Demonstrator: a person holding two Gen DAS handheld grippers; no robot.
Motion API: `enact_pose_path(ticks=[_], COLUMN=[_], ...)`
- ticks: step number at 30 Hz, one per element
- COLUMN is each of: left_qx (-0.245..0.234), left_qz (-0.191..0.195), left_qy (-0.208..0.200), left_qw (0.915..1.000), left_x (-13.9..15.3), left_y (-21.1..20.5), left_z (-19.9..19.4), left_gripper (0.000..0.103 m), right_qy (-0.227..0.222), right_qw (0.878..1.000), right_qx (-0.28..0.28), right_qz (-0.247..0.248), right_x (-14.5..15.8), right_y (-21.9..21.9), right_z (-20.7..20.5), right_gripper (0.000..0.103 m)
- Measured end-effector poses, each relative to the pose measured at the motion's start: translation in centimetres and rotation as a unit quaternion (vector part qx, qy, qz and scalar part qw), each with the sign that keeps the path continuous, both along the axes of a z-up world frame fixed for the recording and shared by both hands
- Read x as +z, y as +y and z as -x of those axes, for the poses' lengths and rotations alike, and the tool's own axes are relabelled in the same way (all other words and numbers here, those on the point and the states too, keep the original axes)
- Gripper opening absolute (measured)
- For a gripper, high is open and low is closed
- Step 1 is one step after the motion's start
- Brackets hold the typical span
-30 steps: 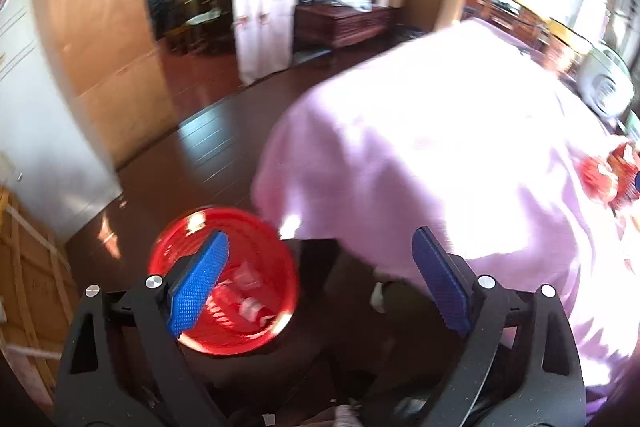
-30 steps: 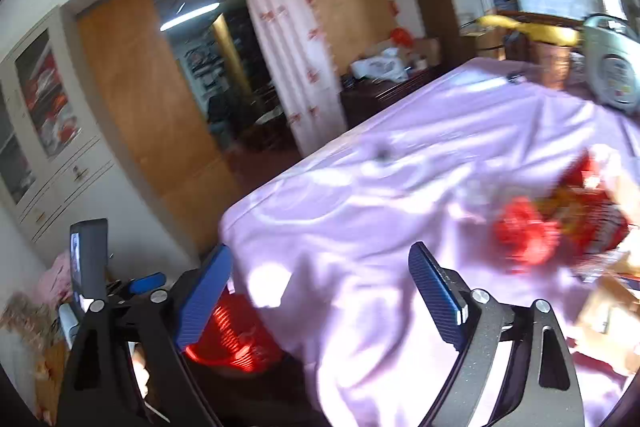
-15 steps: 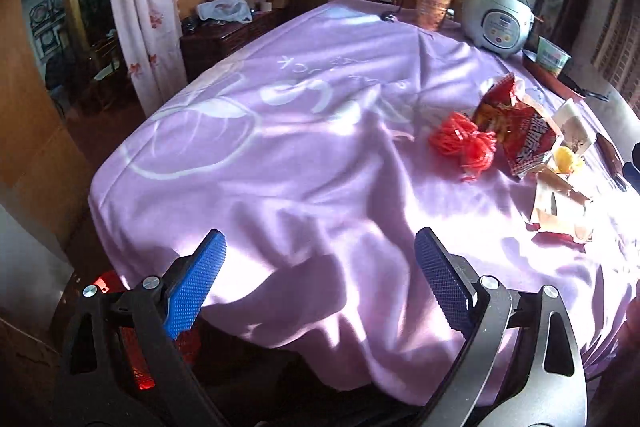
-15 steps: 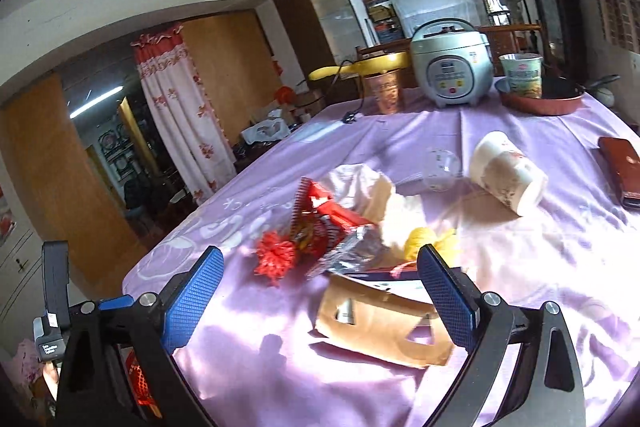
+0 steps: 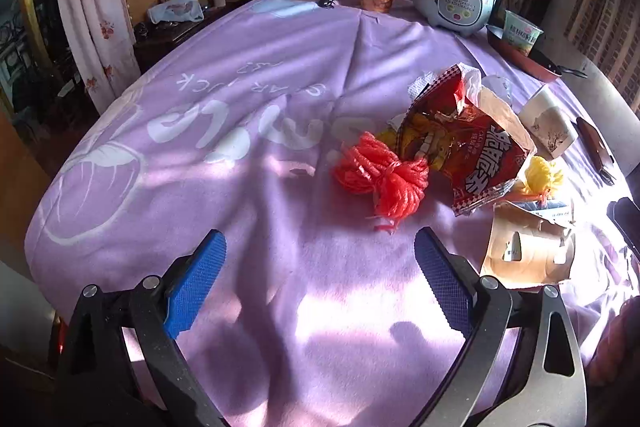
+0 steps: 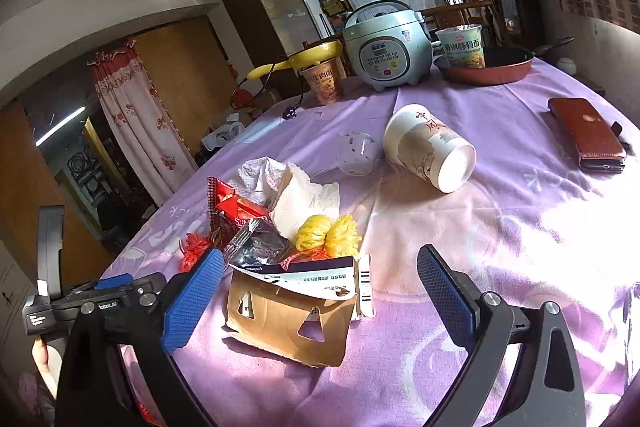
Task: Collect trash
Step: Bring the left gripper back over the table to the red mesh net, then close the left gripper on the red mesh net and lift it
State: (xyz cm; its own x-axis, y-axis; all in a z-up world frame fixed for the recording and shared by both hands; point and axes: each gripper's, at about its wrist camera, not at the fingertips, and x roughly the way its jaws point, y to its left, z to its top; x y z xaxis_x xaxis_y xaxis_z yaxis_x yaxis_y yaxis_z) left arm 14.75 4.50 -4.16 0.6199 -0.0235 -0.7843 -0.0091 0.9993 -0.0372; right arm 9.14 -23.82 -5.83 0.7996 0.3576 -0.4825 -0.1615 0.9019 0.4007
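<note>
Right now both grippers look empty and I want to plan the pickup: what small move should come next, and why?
Probably ease the open right gripper forward and down over the torn brown cardboard box. It lies flat on the purple tablecloth, nearest that gripper and roughly between its fingers, while the open left gripper faces the red mesh bundle farther off.

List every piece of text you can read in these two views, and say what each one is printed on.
"LUCK", upside down, on the purple tablecloth; the word beside it is unclear.
Snack bag, green noodle cup, cardboard box, rice cooker: print too blurred to read.
</note>
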Motion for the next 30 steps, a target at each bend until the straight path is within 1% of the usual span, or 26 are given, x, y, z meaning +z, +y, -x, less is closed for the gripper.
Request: enact_pose_path(ticks=[5,9,13,15,16,20,22,26,30], left_qx=[-0.013,-0.01,0.002,0.005,0.009,0.035,0.052,0.062,0.058], left_qz=[0.014,0.028,0.03,0.039,0.041,0.014,0.007,0.031,0.039], left_qy=[0.012,0.026,0.048,0.065,0.068,0.068,0.061,0.048,0.041], left_qw=[0.9997,0.9992,0.9984,0.9971,0.9968,0.997,0.9968,0.9965,0.9967], left_x=[-0.2,-0.7,-1.8,-2.2,-2.3,-2.1,-1.7,-1.0,-0.8], left_y=[-1.2,-1.4,-1.3,-0.8,-0.4,1.9,3.5,5.5,5.4], left_z=[-2.4,-4.3,-6.0,-6.4,-6.3,-5.2,-4.5,-3.0,-3.0], left_gripper=[0.092,0.092,0.092,0.092,0.092,0.092,0.092,0.092,0.092], right_qy=[0.008,0.006,0.006,0.005,0.004,0.003,0.005,0.008,0.01], right_qw=[1.0,0.999,0.999,0.999,0.999,0.998,0.998,0.998,0.998], right_qx=[0.001,0.002,0.004,0.007,0.007,0.01,0.01,0.01,0.009], right_qz=[-0.03,-0.046,-0.051,-0.051,-0.051,-0.055,-0.058,-0.061,-0.056], right_x=[-0.4,-0.5,-0.5,-0.5,-0.5,-0.4,-0.5,-0.5,-0.5], right_y=[-0.6,-1.1,-1.1,-1.0,-1.0,-1.1,-1.2,-1.3,-1.1], right_z=[-0.2,-0.1,-0.1,0.0,0.0,0.1,0.0,-0.1,-0.2], right_gripper=[0.097,0.097,0.097,0.097,0.097,0.097,0.097,0.097,0.097])
